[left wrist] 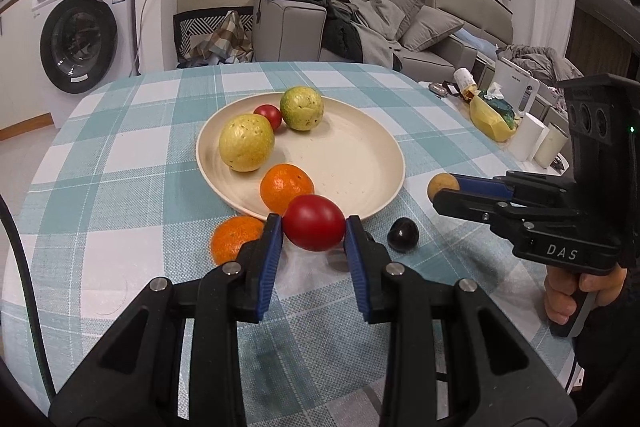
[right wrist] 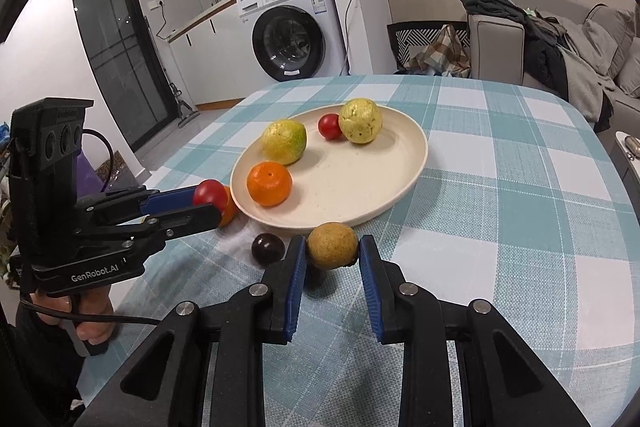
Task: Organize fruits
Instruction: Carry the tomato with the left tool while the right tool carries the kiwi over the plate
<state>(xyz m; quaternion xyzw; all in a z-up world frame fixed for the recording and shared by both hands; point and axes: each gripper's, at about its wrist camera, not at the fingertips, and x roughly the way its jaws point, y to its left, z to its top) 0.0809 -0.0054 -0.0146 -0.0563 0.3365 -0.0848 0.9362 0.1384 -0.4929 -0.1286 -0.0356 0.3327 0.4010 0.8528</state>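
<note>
A cream plate (left wrist: 360, 155) (right wrist: 360, 187) on the checked table holds two yellow-green fruits (left wrist: 246, 143) (left wrist: 301, 108), a small tomato (left wrist: 269, 114) and an orange (left wrist: 286, 187). My left gripper (left wrist: 314, 233) is shut on a red tomato (left wrist: 314, 223) (right wrist: 209, 193) just above the plate's near rim. My right gripper (right wrist: 332, 253) is shut on a brownish-yellow round fruit (right wrist: 332, 245) (left wrist: 442, 185), held above the cloth by the plate's edge. A second orange (left wrist: 232, 239) and a dark plum (left wrist: 402, 235) (right wrist: 267, 248) lie on the cloth.
The checked tablecloth (left wrist: 120, 163) covers the table. Off its right side a side table carries a yellow bag (left wrist: 490, 119), a bottle (left wrist: 466, 79) and white cups (left wrist: 528, 137). A washing machine (right wrist: 292, 27) and a sofa (left wrist: 360, 19) stand beyond.
</note>
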